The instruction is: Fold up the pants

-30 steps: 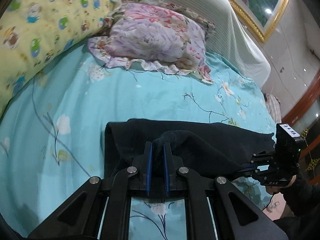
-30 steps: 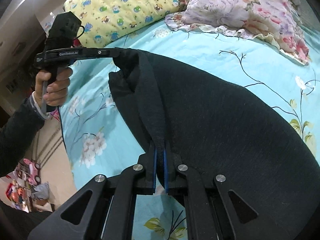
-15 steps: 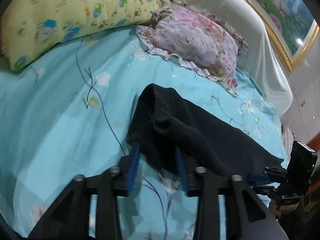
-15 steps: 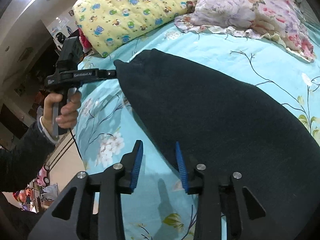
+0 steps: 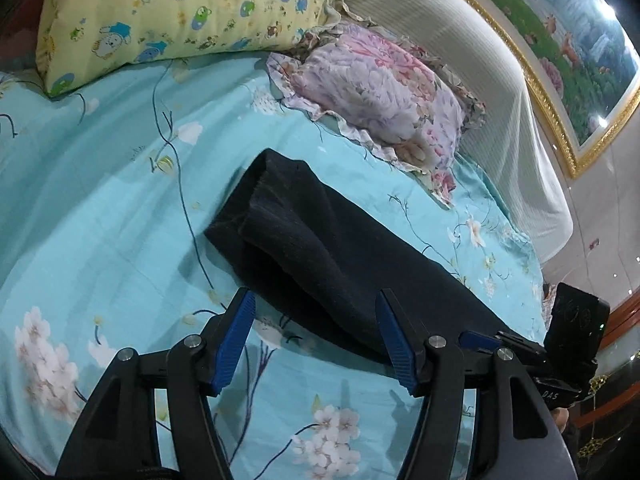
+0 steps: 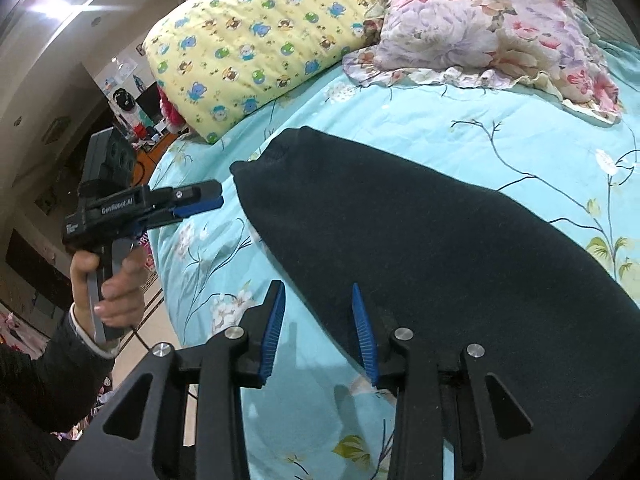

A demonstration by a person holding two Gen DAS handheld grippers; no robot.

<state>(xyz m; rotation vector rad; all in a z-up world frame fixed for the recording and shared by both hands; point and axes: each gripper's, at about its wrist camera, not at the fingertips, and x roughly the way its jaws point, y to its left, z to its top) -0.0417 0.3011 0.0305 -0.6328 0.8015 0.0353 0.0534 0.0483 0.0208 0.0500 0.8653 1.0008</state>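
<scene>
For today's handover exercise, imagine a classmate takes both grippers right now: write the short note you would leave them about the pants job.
Left gripper: jaws opening, nothing pinched; the near edge of the black pants lies just ahead of its fingers.
Right gripper: open, empty, at the pants' edge.
Pants lie flat on the turquoise floral sheet, in front of the yellow pillow and the floral pillow.
Done: pants laid down as one long doubled strip, both grips let go.
Left: probably fold the strip across its length and tidy it.

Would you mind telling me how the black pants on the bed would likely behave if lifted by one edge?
The black pants would probably sag limply: they lie flat with soft rolled edges. The fuzzy knit likely grips well rather than slipping.
</scene>
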